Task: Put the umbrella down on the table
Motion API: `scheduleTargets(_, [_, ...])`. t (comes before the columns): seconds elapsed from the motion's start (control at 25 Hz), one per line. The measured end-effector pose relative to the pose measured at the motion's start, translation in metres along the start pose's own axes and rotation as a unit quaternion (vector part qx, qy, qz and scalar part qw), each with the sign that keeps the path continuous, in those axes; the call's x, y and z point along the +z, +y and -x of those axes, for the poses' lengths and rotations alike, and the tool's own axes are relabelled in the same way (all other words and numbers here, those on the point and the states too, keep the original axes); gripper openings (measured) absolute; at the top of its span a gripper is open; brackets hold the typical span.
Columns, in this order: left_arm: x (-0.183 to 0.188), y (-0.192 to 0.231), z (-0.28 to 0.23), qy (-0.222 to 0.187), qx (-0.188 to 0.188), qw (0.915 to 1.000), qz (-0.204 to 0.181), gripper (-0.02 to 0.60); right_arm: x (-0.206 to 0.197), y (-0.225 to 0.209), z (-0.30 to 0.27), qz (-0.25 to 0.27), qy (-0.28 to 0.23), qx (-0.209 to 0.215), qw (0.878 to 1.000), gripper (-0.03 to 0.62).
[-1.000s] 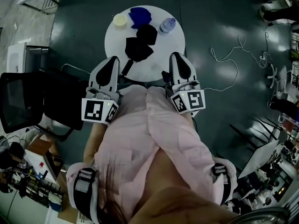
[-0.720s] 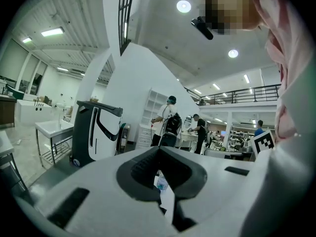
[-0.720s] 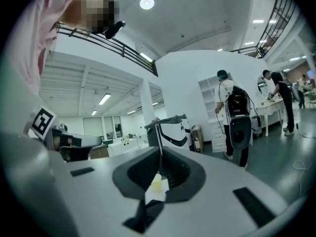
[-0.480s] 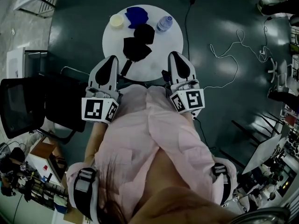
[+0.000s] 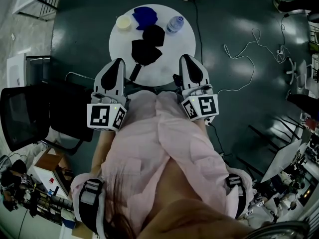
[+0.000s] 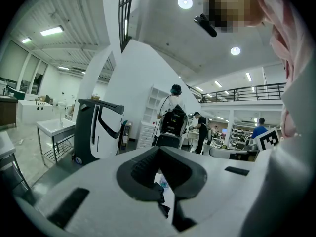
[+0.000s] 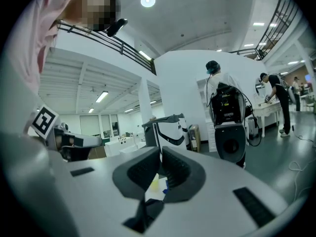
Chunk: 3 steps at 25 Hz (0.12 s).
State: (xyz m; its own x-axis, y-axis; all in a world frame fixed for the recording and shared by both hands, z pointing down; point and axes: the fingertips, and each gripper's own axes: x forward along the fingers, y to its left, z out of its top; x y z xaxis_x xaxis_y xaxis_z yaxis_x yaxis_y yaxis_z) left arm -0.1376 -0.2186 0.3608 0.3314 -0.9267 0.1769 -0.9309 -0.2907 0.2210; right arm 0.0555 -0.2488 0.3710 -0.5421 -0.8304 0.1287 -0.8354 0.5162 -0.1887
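Left claw [image 5: 119, 63]: jaws pressed together, nothing between the pads. My left gripper view shows the same, with the dark pads [image 6: 143, 169] meeting at the tips and only a sliver of the bench top in the gap below them. Right claw [image 5: 186, 59]: also closed and empty; in the right gripper view the pads [image 7: 177, 169] meet in a thin line, with bits of yellow and blue on the bench showing beneath.

Both claws are held near level at the near edge of the round white bench [image 5: 174, 51], left and right of my chest.

Umbrella [image 5: 144, 51]: black, folded, lying flat on the bench near its middle. Its handle end points back toward me, just beside the left claw's tip. Neither claw has hold of it.

Also on the bench, at the far side: a pale yellow tub [image 5: 123, 22], a crumpled blue thing [image 5: 144, 16] and a clear bottle [image 5: 175, 24], all near the umbrella's far end.

Off the bench: a black chair [image 5: 30, 111] at my left, and a white cable [image 5: 244, 59] looping over the dark floor at my right.
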Motion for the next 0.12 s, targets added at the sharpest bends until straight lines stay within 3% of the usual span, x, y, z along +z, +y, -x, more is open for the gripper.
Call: scheduleTargets(0.12, [-0.0032,0.0018,-0.0007,0.002,-0.002,1.0000,-0.001,0.019,-0.0017,0.0009,-0.0002,0.000,0.001,-0.002,1.000,0.034])
